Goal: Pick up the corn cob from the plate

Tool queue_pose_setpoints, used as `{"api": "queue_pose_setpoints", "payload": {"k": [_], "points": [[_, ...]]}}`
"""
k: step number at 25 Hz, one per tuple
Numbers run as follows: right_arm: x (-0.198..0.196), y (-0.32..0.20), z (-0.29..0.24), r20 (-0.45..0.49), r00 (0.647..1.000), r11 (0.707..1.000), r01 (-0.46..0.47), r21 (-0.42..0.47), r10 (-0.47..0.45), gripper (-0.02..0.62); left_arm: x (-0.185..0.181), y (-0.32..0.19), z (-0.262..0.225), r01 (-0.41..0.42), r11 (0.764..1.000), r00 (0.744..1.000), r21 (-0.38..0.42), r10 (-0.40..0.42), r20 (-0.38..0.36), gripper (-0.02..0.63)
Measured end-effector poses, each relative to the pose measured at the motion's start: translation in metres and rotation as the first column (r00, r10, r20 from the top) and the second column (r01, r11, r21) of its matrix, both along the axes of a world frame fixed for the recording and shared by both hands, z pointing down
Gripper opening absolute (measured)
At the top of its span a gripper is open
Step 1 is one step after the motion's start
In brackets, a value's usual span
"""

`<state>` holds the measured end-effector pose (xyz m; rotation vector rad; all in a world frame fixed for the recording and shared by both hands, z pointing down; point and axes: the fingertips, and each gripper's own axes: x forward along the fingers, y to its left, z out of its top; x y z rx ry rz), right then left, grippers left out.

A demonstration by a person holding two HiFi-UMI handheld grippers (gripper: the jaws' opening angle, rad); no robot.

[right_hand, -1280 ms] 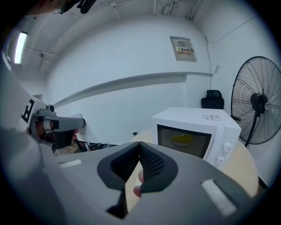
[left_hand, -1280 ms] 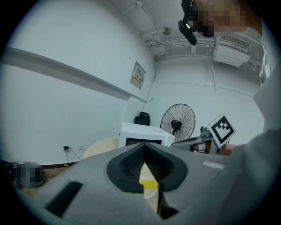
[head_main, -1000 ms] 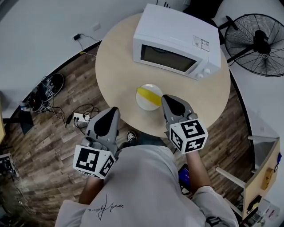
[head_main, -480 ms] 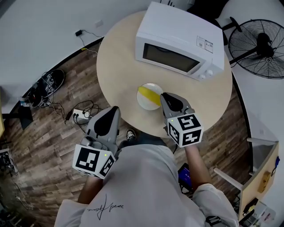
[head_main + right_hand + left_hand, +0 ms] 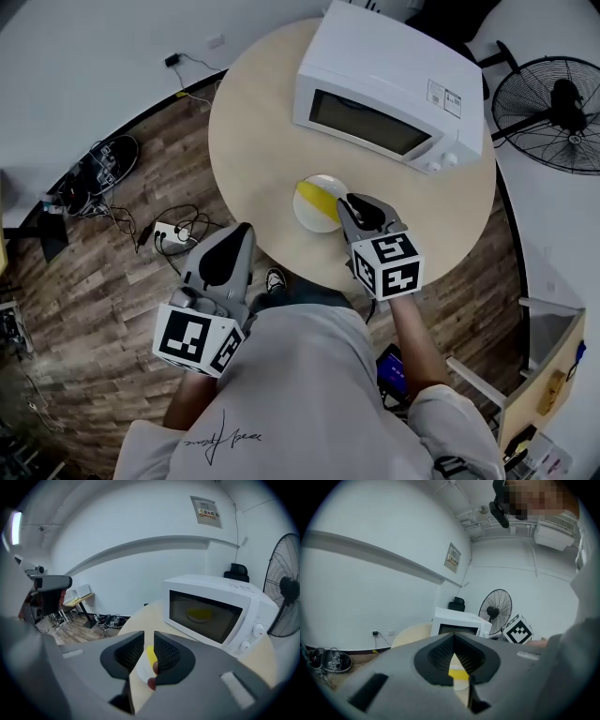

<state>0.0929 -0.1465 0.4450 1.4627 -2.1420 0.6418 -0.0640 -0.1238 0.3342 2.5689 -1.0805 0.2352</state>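
The yellow corn cob (image 5: 312,198) lies across a small white plate (image 5: 323,219) on the round table (image 5: 253,141), in front of the microwave. My right gripper (image 5: 351,201) hangs at the plate's right rim, tips just beside the cob. Its jaws are opening; in the right gripper view the cob (image 5: 151,657) and plate (image 5: 142,673) show through the narrow gap of the gripper (image 5: 149,634), and nothing is pressed between the pads. My left gripper (image 5: 237,232) stays off the table's near-left edge, shut and empty (image 5: 453,637); beyond its tips lie the cob (image 5: 457,671) and plate (image 5: 462,683).
A white microwave (image 5: 394,84) with its door closed stands at the back of the table, close behind the plate. A floor fan (image 5: 553,98) stands to the right. A power strip and cables (image 5: 169,232) lie on the wooden floor at the left.
My right gripper has come down and forward to the plate's rim, and its jaws have parted slightly. The left gripper has stayed put.
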Motion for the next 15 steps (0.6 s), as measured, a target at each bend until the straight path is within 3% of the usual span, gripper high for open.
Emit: {"api": "queue_pose_setpoints", "payload": {"k": [6, 15], "points": [[-0.002, -0.004, 0.020, -0.026, 0.999, 0.997, 0.044, -0.062, -0.046, 0.150, -0.003, -0.003, 0.002, 0.012, 1.000, 1.000, -0.009, -0.012, 0.002, 0.002], [-0.010, -0.006, 0.049, -0.059, 0.992, 0.984, 0.104, -0.144, -0.114, 0.200, -0.011, -0.008, 0.007, 0.044, 0.999, 0.999, -0.023, -0.044, 0.007, 0.002]]}}
